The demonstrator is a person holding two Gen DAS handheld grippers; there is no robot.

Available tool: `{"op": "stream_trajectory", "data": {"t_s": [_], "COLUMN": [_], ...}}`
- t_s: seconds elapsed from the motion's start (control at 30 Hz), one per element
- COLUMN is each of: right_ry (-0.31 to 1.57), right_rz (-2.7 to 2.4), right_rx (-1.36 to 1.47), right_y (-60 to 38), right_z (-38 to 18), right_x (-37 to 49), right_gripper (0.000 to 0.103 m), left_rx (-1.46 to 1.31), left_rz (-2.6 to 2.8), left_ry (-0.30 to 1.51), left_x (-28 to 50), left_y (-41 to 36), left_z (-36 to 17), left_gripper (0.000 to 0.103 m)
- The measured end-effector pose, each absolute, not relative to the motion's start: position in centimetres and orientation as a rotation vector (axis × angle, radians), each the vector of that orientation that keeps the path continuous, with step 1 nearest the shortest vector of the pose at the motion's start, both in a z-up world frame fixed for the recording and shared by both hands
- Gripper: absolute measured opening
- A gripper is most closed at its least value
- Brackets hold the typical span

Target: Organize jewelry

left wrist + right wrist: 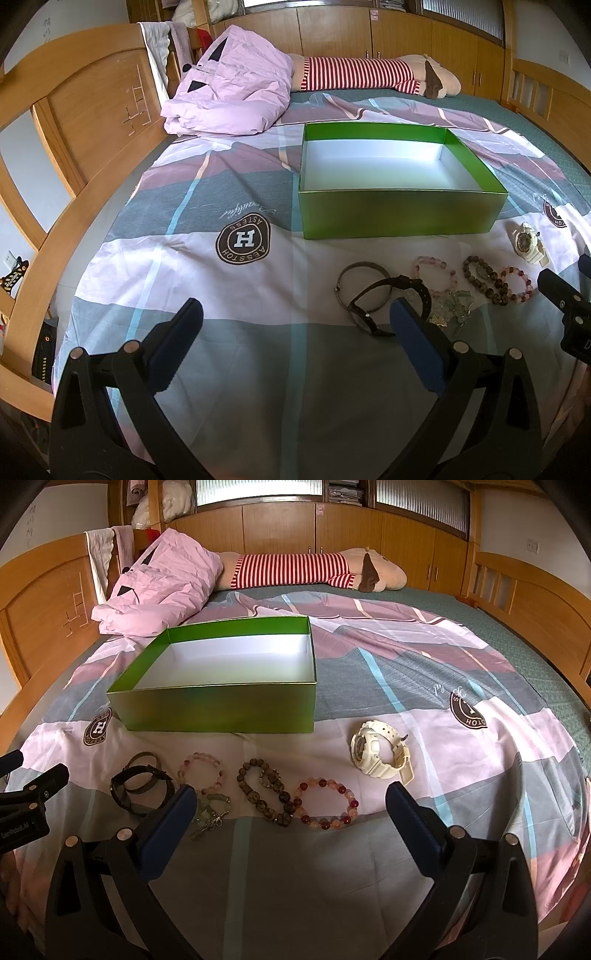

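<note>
An empty green box [399, 216] [221, 709] with a white inside stands on the bed. In front of it lies a row of jewelry: a metal bangle [364, 267], a black watch [391, 295] [142, 788], a pale pink bead bracelet [205, 771], a green trinket [210, 812], a brown bead bracelet [264, 794], a red-pink bead bracelet [327, 805] and a white watch [378, 755] [530, 242]. My left gripper [295, 321] is open and empty, just left of the black watch. My right gripper [290, 805] is open and empty, hovering before the bead bracelets.
The bed has a pink, grey and white patterned sheet [258, 332]. A folded pink duvet [229, 88] and a striped plush toy [369, 74] lie at the far end. A wooden headboard [74, 129] runs along the left; wooden cabinets [332, 528] stand behind.
</note>
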State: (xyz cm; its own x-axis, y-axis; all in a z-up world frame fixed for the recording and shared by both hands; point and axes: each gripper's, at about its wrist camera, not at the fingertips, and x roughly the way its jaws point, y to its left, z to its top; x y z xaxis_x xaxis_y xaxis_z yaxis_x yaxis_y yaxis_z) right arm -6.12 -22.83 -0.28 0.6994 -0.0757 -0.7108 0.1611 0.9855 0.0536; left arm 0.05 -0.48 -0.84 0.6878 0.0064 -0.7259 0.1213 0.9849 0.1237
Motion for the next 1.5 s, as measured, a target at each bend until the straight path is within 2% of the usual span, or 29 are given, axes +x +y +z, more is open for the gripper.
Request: {"op": "stream_trajectory", "data": {"t_s": [1.37,1.5], "right_ry": [0.799,0.789], "right_rz": [-0.135,-0.16], "right_rx": [0.11,0.096], "right_y": [-22.9,-23.4], "right_z": [-0.7,-0.4], "right_x": [-5.9,-5.6], "right_gripper": [0.102,0.102], "left_rx": [0.169,0.121], "left_rz": [-0.092,-0.1], "left_ry": [0.813,0.858], "left_x": [0.3,1.5], "left_y": [-0.7,0.2], "left_z": [-1.2,-1.9], "left_gripper": [0.101,0.101]}}
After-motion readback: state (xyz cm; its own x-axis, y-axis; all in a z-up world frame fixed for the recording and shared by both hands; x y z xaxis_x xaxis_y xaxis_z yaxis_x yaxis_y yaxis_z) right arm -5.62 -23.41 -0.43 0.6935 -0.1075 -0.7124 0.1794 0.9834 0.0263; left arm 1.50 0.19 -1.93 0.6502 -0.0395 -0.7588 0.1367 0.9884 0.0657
